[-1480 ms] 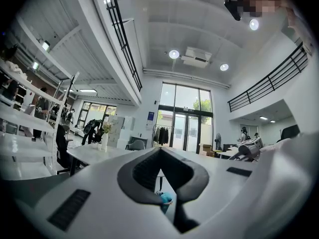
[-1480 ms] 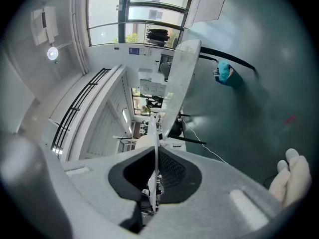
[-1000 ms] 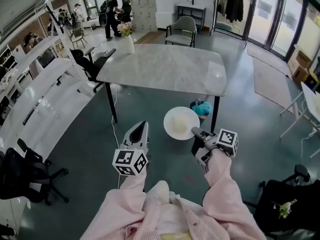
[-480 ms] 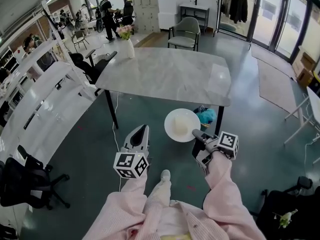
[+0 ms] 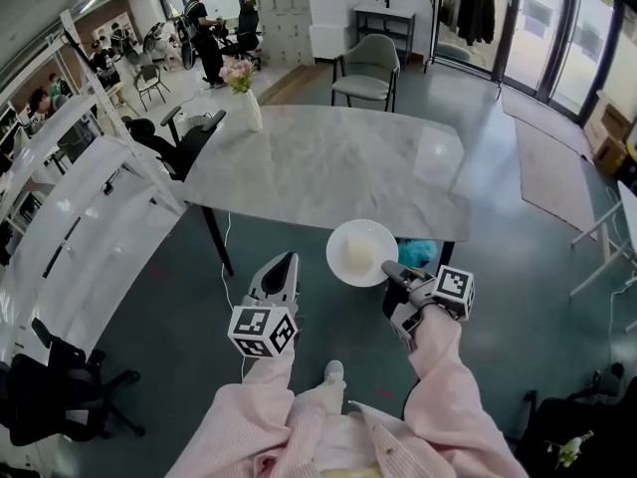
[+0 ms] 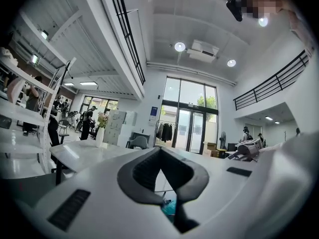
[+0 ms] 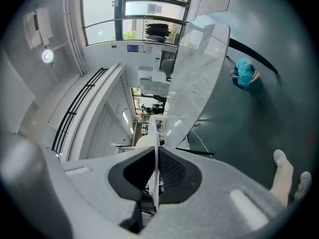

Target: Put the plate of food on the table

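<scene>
Two grippers are travelling forward side by side, just ahead of the person's pink sleeves. The left gripper (image 5: 289,259) is carrying nothing: its jaws are resting together, with only the room showing beyond them in the left gripper view. The right gripper (image 5: 390,269) is clamping the near-right rim of the plate (image 5: 361,253), and the right gripper view is showing that rim edge-on between the pads.

Compared with a second ago, the plate is no longer hanging over open floor well short of the worktop (image 5: 328,162). Its far rim is now overlapping the worktop's near edge in the head view, just left of a teal bundle (image 5: 422,253) on the floor. In my judgement the carry is nearing its end and the set-down is not yet begun. Whether the plate is already clearing the edge in height cannot be told.

Being round, the plate is offering no long axis. It is riding level, face upward, with a pale mound of food (image 5: 358,255) sitting at its middle.

Farther off, a vase of flowers (image 5: 244,96) is standing at the worktop's far-left corner, well apart from the approach.
</scene>
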